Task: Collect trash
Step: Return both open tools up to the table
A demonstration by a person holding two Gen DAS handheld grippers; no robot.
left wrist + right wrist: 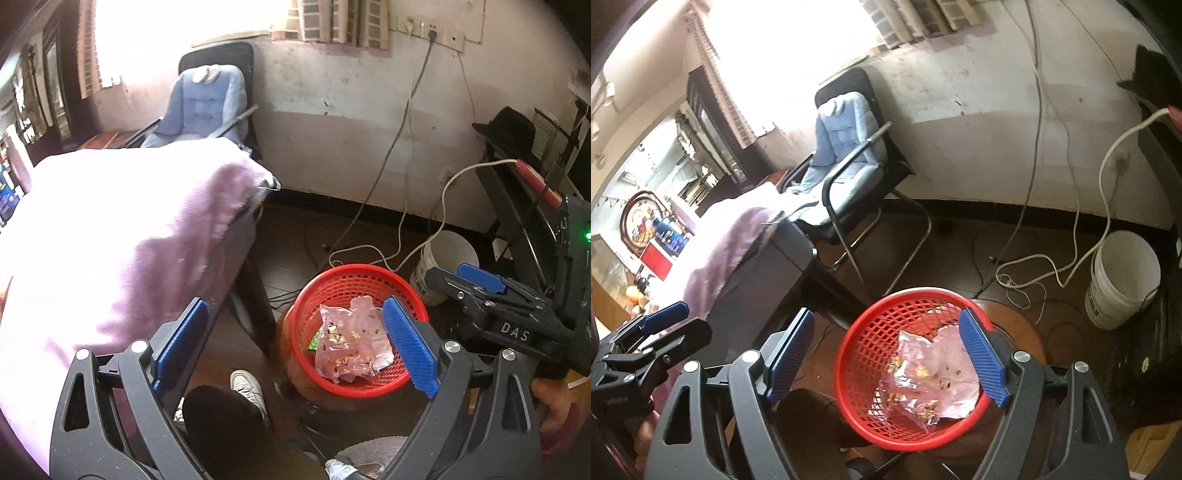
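Stained white wall [332, 85] and dark tiled floor [295, 236] frame the work area; window glare washes out the upper left of both views.

Desk [236, 258] at left, draped in a lilac cloth [122, 221]. What the cloth carries cannot be made out: the top is overexposed, so any trash left there is not readable. An office chair with blue cushion [205, 103] stands behind the desk, against the wall. White bucket [448, 258] on the floor to the right, cables trailing past it.

Red mesh basket [354, 332] sits on a round brown stand just beside the desk leg. Inside: a crumpled pink plastic bag [351, 343] with small gold and green wrapper scraps [334, 328] lying in it. So at least one lot of trash is already in.

Left hand-held gripper [291, 343]: jaws wide, nothing between the pads, hanging above the basket and desk corner. Right hand-held gripper [886, 358]: jaws also wide and empty, over the basket rim.

Judgement: a drop-off looks complete, with both tools free. No further litter shows on the visible floor. Remaining work, if any, would be on the desk top or out of frame. Progress probably late, unconfirmed.
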